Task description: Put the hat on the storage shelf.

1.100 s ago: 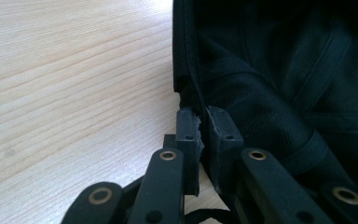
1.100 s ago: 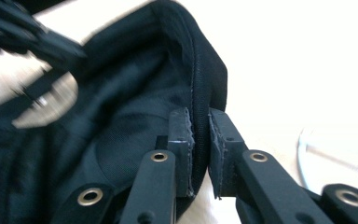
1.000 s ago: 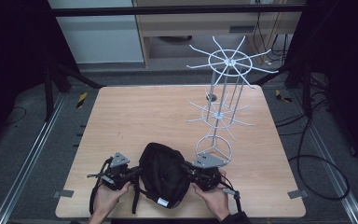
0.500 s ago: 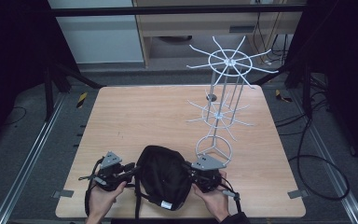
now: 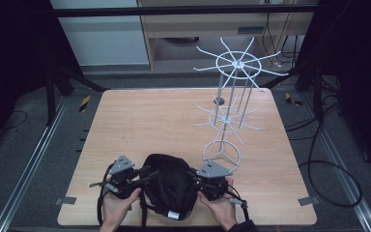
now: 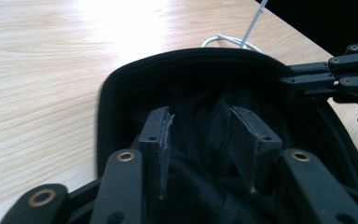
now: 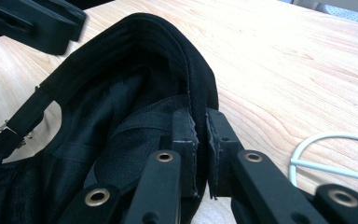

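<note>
A black cap (image 5: 169, 182) lies upside down near the table's front edge, between my two grippers. My right gripper (image 5: 193, 178) is shut on the cap's rim; in the right gripper view its jaws (image 7: 200, 127) pinch the rim's edge (image 7: 191, 70), one inside and one outside. My left gripper (image 5: 146, 177) reaches over the opposite rim. In the left gripper view its jaws (image 6: 200, 128) stand open above the cap's dark lining (image 6: 200, 98), with nothing clamped between them.
A white wire rack (image 5: 229, 116) with radiating hooks stands at the table's right, and its ring base (image 5: 221, 153) sits just behind the right gripper. The wooden table (image 5: 145, 125) stretches away behind the cap. Two hands hold the grippers at the front edge.
My left gripper has shifted slightly toward the cap, so its jaws now reach over the rim. The right gripper and the cap have barely moved.
</note>
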Tool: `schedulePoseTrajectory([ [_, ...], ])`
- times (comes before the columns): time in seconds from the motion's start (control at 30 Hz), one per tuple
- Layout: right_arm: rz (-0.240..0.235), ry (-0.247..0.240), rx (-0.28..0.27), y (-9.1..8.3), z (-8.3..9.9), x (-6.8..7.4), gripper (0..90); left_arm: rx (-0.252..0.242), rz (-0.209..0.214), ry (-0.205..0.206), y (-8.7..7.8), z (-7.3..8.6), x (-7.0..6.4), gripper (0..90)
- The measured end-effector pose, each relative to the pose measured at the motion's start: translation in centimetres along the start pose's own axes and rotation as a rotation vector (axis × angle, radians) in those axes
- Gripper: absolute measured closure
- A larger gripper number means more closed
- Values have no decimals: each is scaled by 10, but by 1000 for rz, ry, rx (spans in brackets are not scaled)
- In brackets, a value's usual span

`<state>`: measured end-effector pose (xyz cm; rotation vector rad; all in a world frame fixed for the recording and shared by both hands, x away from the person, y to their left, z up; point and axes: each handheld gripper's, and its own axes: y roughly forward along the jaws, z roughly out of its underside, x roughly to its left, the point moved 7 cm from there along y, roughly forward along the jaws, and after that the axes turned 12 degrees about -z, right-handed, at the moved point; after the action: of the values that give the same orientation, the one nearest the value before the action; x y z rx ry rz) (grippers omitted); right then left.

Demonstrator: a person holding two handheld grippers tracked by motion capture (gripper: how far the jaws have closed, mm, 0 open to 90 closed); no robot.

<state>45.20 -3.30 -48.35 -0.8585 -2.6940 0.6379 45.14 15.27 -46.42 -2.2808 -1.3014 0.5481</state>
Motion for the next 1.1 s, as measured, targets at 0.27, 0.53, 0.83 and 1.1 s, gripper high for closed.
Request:
schedulePoseTrajectory([
  [0.27,-16,-6,5,2,1,3,836,-21,7,-24,13,-12,-8,486],
  [0.53,-32,-25,-5,3,-1,7,836,-16,5,-43,27,-17,-20,405],
  [0.83,-54,-36,-4,6,1,11,838,-13,-8,-72,33,-19,-22,335],
  [1.1,-38,-36,-7,6,1,9,837,38,8,-98,36,-3,-21,326],
])
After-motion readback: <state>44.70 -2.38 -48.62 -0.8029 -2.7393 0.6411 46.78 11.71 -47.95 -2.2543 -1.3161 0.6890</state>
